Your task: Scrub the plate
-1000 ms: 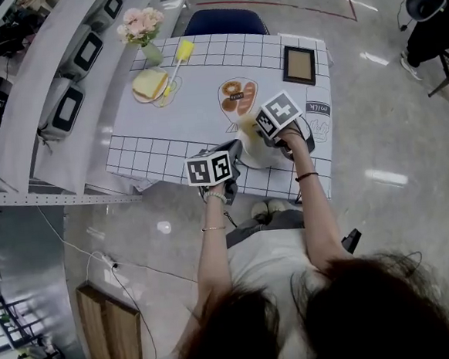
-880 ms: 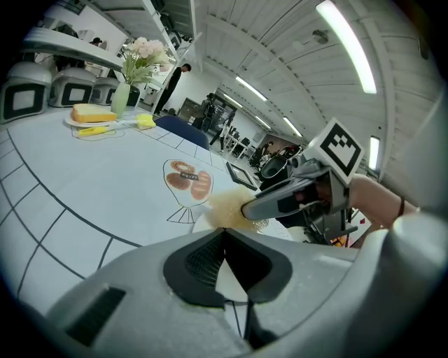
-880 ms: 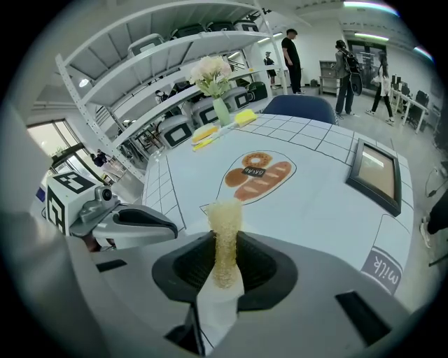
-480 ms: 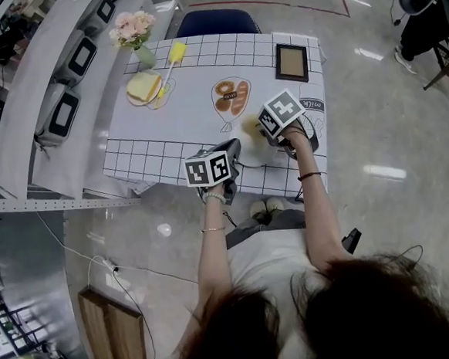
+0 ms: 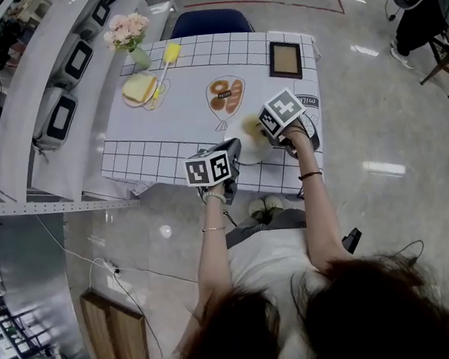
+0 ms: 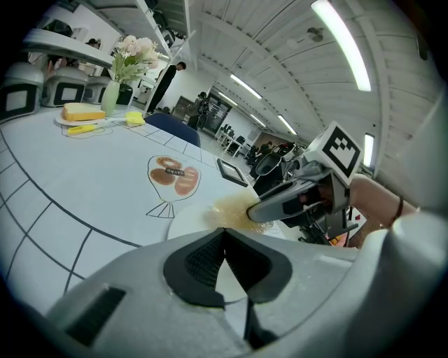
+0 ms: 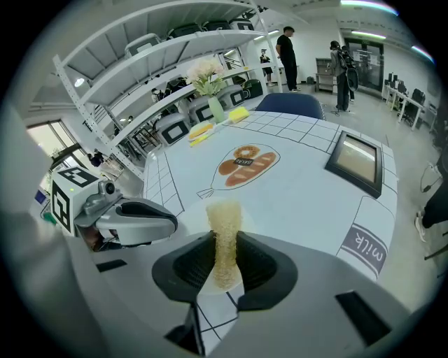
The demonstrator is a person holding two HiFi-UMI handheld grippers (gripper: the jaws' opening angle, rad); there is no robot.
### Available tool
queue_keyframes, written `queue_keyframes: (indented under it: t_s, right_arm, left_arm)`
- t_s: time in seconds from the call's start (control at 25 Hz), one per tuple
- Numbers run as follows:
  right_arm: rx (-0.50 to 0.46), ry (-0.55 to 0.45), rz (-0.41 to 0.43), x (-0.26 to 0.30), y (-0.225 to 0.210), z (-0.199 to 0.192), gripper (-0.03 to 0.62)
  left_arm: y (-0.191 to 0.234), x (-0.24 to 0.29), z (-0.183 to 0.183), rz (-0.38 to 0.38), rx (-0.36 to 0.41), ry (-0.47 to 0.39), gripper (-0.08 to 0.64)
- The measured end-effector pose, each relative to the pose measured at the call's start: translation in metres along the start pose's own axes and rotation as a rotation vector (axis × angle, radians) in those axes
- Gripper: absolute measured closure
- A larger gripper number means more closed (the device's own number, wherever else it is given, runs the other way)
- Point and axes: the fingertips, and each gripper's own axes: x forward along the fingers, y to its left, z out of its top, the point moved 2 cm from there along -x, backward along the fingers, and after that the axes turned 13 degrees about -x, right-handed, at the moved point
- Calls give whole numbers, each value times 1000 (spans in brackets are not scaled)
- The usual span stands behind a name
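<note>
Both forearms reach forward to mid-frame in the head view. The left gripper pinches the plate at its rim, and the right gripper clamps a yellowish scouring pad.

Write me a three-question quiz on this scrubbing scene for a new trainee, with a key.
1. What does the right gripper clamp? A) a spoon B) a sponge C) a cup
2. True or false: the left gripper has its jaws wide apart.
3. Fill in: the sponge rests on the white ____ near the table's front edge.
Key: 1 B; 2 false, the tips meet; 3 plate.
</note>
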Motion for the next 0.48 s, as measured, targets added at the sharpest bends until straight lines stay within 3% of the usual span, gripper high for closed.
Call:
queue_keyframes:
  t_s: [0.48]
  right_arm:
    - [-5,11,13,-7,3,-14,512]
  left_arm:
    - [-6,1,-8,0,11,4,549]
